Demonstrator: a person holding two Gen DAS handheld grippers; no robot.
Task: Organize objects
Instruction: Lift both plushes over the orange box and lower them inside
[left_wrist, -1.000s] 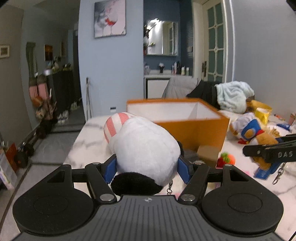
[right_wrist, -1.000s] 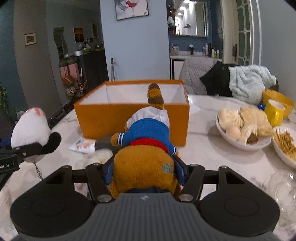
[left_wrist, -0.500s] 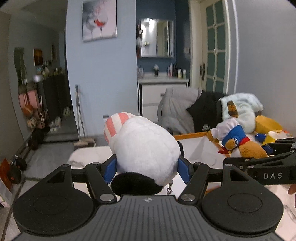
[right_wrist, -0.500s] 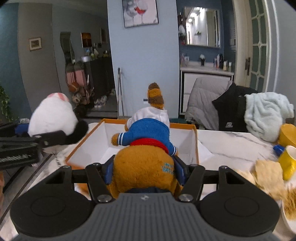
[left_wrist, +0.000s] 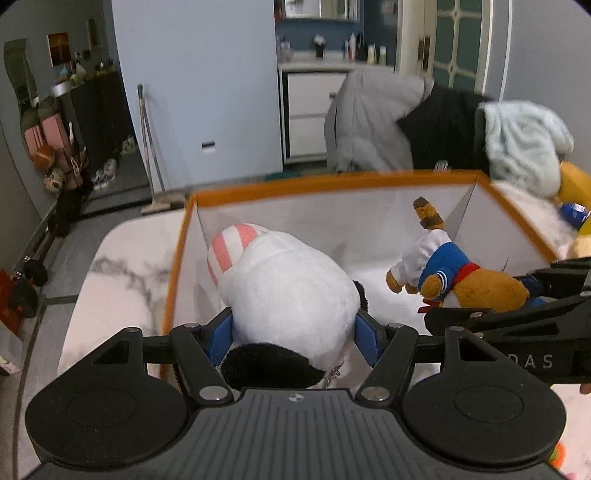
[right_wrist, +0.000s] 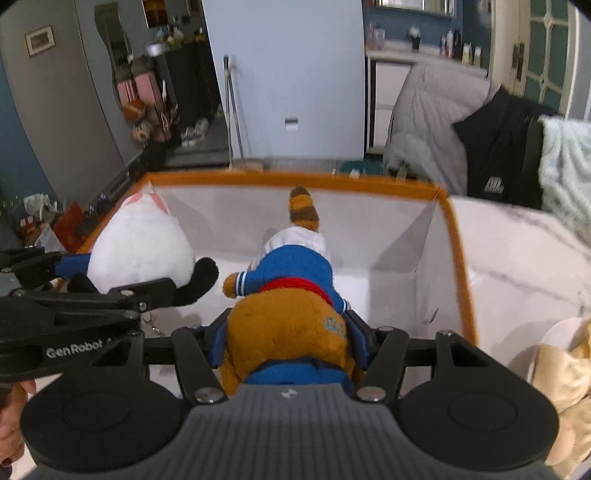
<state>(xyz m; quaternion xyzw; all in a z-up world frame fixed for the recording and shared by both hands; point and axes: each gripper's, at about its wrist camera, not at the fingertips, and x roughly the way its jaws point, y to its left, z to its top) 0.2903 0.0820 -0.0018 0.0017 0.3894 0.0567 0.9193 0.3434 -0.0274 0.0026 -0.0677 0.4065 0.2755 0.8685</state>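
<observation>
The white plush (left_wrist: 291, 291) and the brown plush (right_wrist: 291, 325) both hang over the open box (left_wrist: 332, 184) — neither has been let go, and neither rests on the box floor as far as I can tell. The white one, with its pink-striped cap and black patch, is clamped between the blue pads of the left gripper (left_wrist: 293, 332); it sits above the box's left half. The brown one, in a blue and white jacket with a red scarf, is squeezed in the right gripper (right_wrist: 288, 341) above the middle, head pointing to the far wall. The box interior shows white and bare beneath them.

So the carry looks done and the drop is left. More plush lies on the marble table (right_wrist: 517, 251) to the right — likely still to be sorted. Coats and a pale blanket (left_wrist: 517, 144) pile up beyond the box.
</observation>
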